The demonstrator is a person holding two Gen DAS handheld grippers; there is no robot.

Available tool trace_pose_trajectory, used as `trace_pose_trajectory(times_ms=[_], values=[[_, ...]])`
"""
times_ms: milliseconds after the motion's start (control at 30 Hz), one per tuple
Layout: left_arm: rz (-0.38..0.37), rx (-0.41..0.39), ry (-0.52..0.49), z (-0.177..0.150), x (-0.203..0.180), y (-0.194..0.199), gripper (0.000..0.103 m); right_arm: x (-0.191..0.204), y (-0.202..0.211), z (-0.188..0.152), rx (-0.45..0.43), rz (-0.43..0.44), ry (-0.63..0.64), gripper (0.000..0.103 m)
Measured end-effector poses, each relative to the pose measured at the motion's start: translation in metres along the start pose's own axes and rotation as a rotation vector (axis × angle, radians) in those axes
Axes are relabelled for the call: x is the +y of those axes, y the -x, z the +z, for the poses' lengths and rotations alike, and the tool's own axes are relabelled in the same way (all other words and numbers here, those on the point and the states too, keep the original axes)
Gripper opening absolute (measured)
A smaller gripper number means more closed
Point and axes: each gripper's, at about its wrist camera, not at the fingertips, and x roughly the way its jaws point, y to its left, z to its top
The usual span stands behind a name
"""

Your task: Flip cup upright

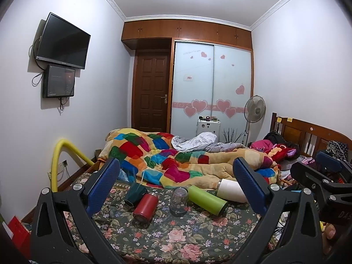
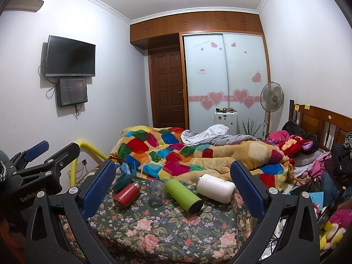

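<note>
Several cups lie on the floral bed sheet [image 1: 176,237]: a dark green cup [image 1: 134,194] with straws on its side, a red bottle [image 1: 145,206] lying down, a clear glass cup [image 1: 178,200] standing mouth down, a lime green bottle [image 1: 206,199] and a white cup [image 1: 231,190] lying down. They also show in the right wrist view: dark green [image 2: 122,181], red [image 2: 127,194], clear [image 2: 156,190], lime [image 2: 183,194], white [image 2: 215,188]. My left gripper [image 1: 176,178] is open and empty, short of the cups. My right gripper [image 2: 173,179] is open and empty, likewise back from them.
A colourful patchwork quilt [image 1: 167,158] is heaped just behind the cups. A yellow rail [image 1: 59,154] stands at the bed's left. The wooden headboard [image 1: 308,132] and piled clothes are at right. Each gripper appears in the other's view, the right one [image 1: 325,173] and the left one [image 2: 44,154].
</note>
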Motion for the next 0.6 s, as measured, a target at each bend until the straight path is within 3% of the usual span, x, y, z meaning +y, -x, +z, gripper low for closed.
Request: trace_pose_trajectory(times_ms=[600], values=[[-0.003,-0.004,0.005,0.0003,0.0018,0.0001,0.103,-0.0031,0.0020,0.0015,-0.001,-0.003,-0.001,0.103]])
